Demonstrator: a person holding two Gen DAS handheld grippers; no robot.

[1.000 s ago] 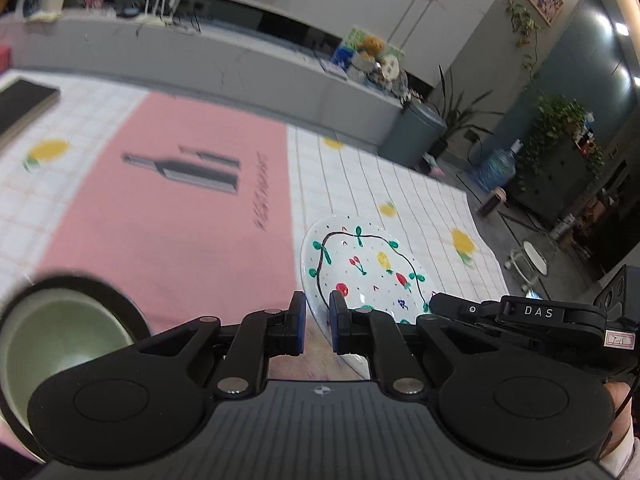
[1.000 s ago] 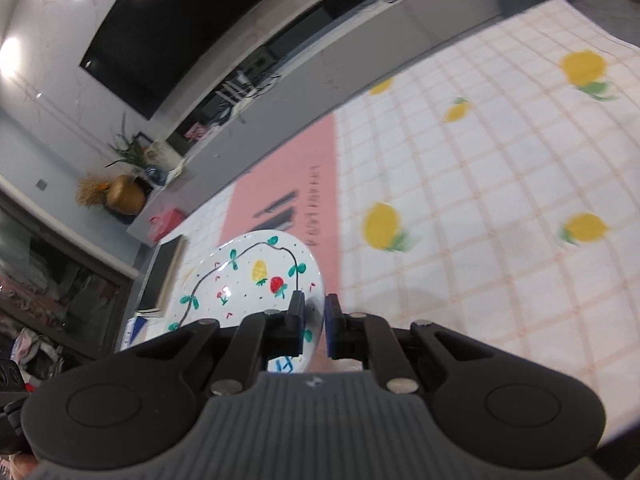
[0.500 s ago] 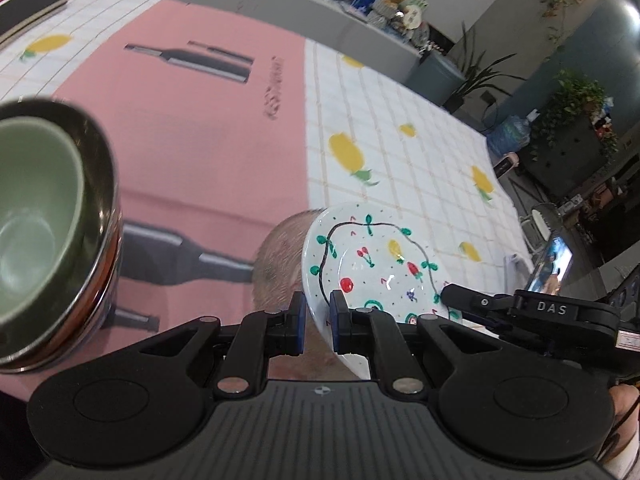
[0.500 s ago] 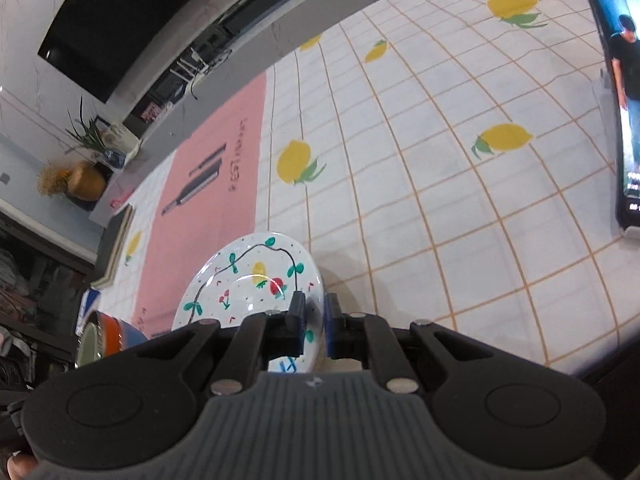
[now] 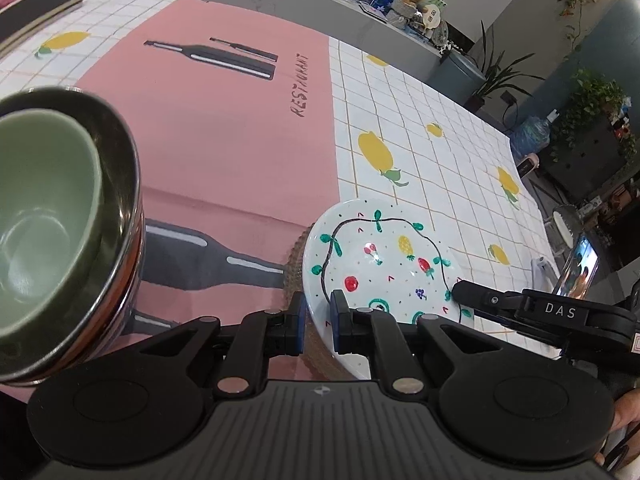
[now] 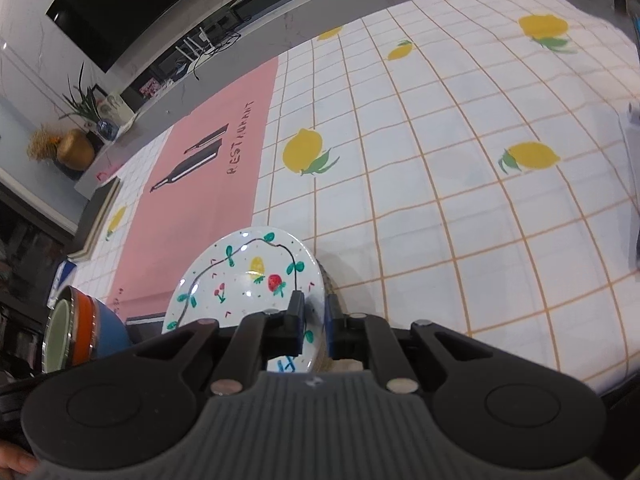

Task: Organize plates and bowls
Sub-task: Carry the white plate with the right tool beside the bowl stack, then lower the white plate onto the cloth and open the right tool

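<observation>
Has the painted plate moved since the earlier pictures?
Yes. The painted plate has come down and nearer, from over the far tablecloth onto a ribbed plate.

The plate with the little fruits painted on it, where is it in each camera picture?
Left wrist view: the painted plate sits low and right of centre, its near rim clamped by the left gripper.
Right wrist view: the same plate sits low and left of centre, its rim clamped by the right gripper.
Shared landmark: the pink mat printed RESTAURANT, lying beyond the plate in both.
</observation>
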